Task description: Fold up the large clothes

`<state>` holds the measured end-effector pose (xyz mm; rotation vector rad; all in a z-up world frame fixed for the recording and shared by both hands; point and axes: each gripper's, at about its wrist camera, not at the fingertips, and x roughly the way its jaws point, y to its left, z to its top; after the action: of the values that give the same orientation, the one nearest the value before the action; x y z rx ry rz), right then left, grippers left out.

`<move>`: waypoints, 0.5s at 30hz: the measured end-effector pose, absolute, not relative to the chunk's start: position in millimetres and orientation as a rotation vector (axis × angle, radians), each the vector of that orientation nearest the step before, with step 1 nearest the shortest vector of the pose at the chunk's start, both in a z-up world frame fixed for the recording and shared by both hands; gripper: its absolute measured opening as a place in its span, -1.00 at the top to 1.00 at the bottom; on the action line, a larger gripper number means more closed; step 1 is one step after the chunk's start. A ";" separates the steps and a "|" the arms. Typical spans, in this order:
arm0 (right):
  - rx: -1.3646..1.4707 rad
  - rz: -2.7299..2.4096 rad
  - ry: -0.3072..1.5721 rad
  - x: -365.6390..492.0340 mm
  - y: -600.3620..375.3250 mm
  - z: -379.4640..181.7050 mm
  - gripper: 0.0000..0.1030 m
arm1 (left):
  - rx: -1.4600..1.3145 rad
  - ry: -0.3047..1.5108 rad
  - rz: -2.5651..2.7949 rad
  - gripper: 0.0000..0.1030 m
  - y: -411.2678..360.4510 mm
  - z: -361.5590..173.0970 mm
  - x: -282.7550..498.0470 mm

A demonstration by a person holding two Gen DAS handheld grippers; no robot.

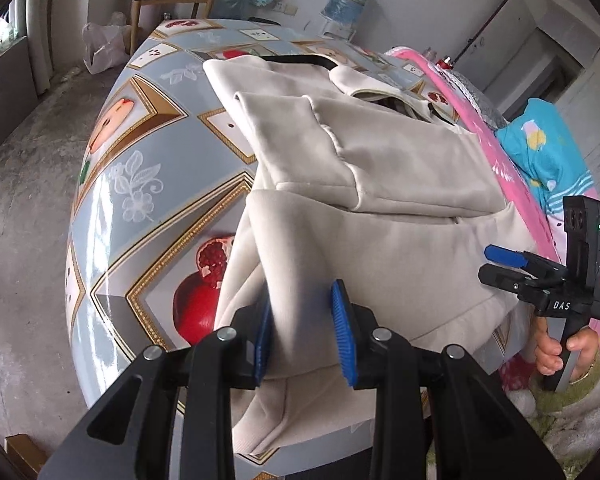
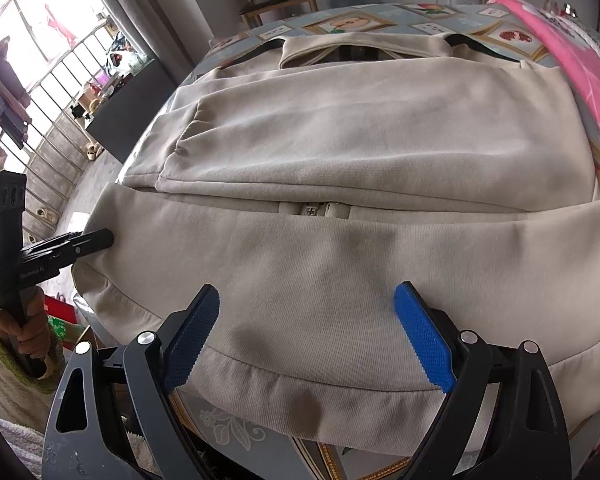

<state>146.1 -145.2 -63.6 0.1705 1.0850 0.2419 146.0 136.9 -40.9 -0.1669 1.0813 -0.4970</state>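
A large beige zip jacket [image 2: 340,152] lies flat on the patterned table [image 1: 132,184], collar at the far end and a sleeve [image 1: 300,140] folded across its front. My left gripper [image 1: 302,320] is shut on a bunched fold of the jacket's near left hem corner. From the right wrist view that left gripper [image 2: 100,238] is at the jacket's left edge, fingers together on the cloth. My right gripper [image 2: 308,290] stands wide open just above the near hem [image 2: 300,372], with the cloth under it and not pinched. In the left wrist view the right gripper [image 1: 486,263] hovers at the jacket's right side.
A pink cloth [image 2: 572,80] lies along the table's right side, next to a blue printed fabric [image 1: 540,152]. A wooden chair [image 1: 172,0] and a blue water jug [image 1: 348,0] stand behind the table. Bare concrete floor [image 1: 28,200] lies to the left, with a window railing [image 2: 52,112] beyond.
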 end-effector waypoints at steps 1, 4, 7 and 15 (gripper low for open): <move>0.169 0.241 1.085 146.1 -145.1 -63.8 -0.68 | -0.175 1.081 -0.506 0.46 137.0 -40.2 147.0; 0.168 0.241 1.085 146.2 -145.2 -63.6 -0.68 | -0.217 1.058 -0.542 0.46 138.6 -37.0 149.6; 0.166 0.242 1.084 147.0 -145.1 -63.7 -0.68 | -0.245 1.054 -0.539 0.46 139.0 -41.7 159.5; 0.167 0.244 1.082 148.3 -145.6 -63.5 -0.68 | -0.300 1.045 -0.538 0.46 138.0 -44.5 167.8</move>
<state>148.3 -145.6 -63.5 0.1673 1.0823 0.2445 167.8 138.0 -44.5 -0.3000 1.0451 -0.5382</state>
